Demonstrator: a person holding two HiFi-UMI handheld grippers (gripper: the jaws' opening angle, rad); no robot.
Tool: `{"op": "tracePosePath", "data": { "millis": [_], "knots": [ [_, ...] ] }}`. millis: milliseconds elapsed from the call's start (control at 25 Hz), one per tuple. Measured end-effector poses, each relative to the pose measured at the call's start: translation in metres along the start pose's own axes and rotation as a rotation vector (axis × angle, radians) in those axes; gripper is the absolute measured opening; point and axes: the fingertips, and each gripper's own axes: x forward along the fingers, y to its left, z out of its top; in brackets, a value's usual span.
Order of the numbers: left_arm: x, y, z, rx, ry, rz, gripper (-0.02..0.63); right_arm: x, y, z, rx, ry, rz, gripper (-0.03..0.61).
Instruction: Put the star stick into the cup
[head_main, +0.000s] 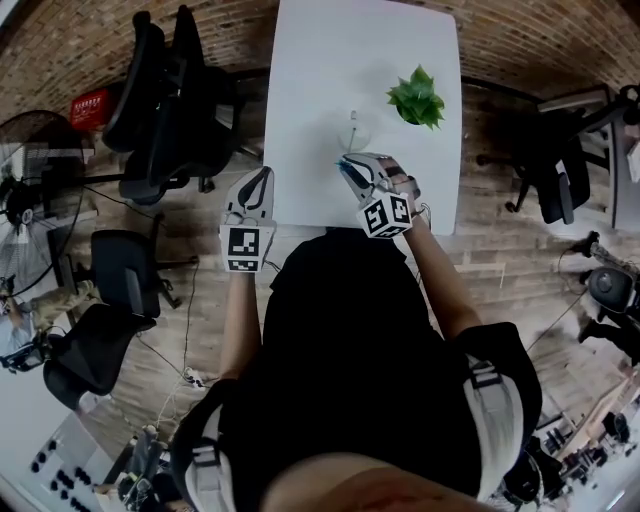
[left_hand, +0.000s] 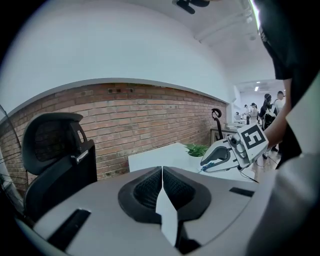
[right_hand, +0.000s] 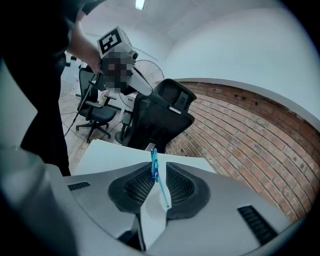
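The blue star stick (right_hand: 154, 165) stands between the jaws of my right gripper (right_hand: 157, 167), star end up and its thin shaft leaning on the right pad. The jaws stand apart, with a gap wider than the stick. In the head view this gripper (head_main: 347, 163) hovers over the near part of the white table (head_main: 340, 60), the blue stick (head_main: 345, 163) at its tip, just short of a faint clear cup (head_main: 356, 134). My left gripper (head_main: 262, 172) hangs off the table's left edge, shut and empty (left_hand: 162, 170).
A small green potted plant (head_main: 417, 97) stands on the table to the right of the cup. Black office chairs (head_main: 165, 100) crowd the floor on the left, beside a standing fan (head_main: 30, 170). Another chair (head_main: 560, 180) is on the right. A brick wall runs behind.
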Motion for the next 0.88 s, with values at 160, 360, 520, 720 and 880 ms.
{"op": "tracePosePath", "data": {
  "millis": [160,360,520,720,880],
  "knots": [
    [0.001,0.002,0.000,-0.001,-0.005,-0.008,0.023,0.002,0.004,-0.001,0.005,0.010,0.007,0.078],
    [0.001,0.004,-0.004,-0.004,-0.004,-0.013,0.023,0.003,0.010,-0.004,0.005,0.031,0.019,0.100],
    [0.001,0.005,-0.003,-0.011,-0.015,-0.013,0.023,0.003,0.014,-0.008,0.002,0.048,0.031,0.110],
    [0.000,0.006,-0.004,-0.012,-0.024,-0.022,0.023,0.000,0.016,-0.003,0.034,0.077,0.042,0.126],
    [0.001,0.005,-0.001,-0.006,-0.034,-0.035,0.023,0.000,0.020,-0.006,0.040,0.090,0.035,0.135]
  ]
}}
